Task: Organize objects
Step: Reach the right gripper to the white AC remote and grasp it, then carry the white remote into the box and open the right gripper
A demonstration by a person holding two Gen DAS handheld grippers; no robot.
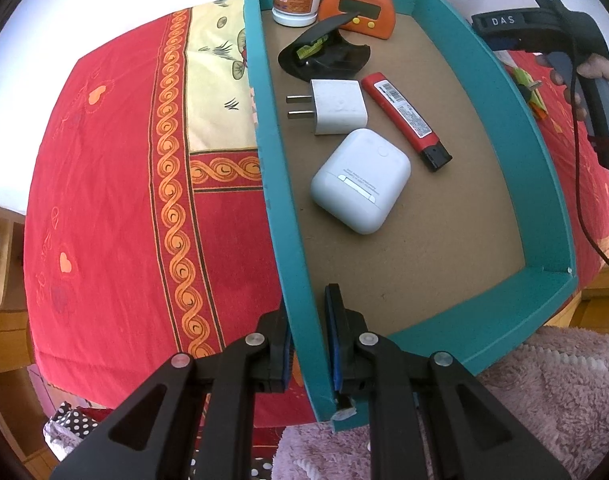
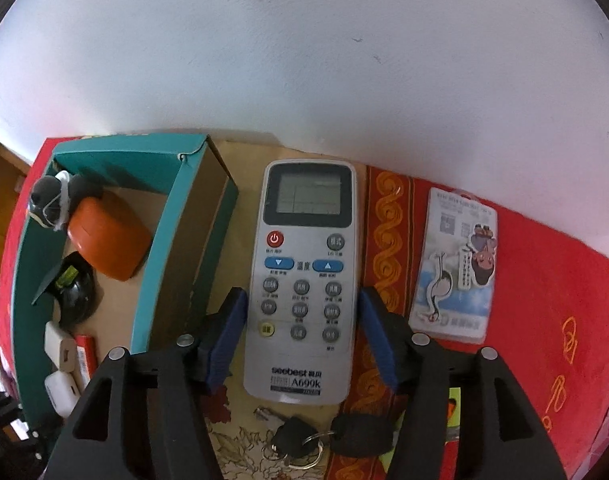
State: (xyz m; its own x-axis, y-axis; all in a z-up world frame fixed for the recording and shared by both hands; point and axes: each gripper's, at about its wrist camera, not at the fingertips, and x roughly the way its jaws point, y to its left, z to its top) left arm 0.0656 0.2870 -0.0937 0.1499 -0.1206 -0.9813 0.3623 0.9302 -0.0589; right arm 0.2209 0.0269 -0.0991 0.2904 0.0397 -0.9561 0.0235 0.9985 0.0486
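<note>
Nearest, the left gripper (image 1: pixel 307 334) is clamped on the teal box (image 1: pixel 444 52) wall. Six things lie inside that box. Beyond, the right gripper (image 2: pixel 302 336) stands released, one remote control (image 2: pixel 302 276) between its jaws, untouched, beside the box.

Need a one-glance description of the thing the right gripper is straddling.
Start at the teal box on the red patterned cloth. Flat on the cloth just right of its brown outer wall lies a grey remote control, between the right gripper's open blue pads. Unlike the keys below it, it has an LCD screen and a red power button.
</note>
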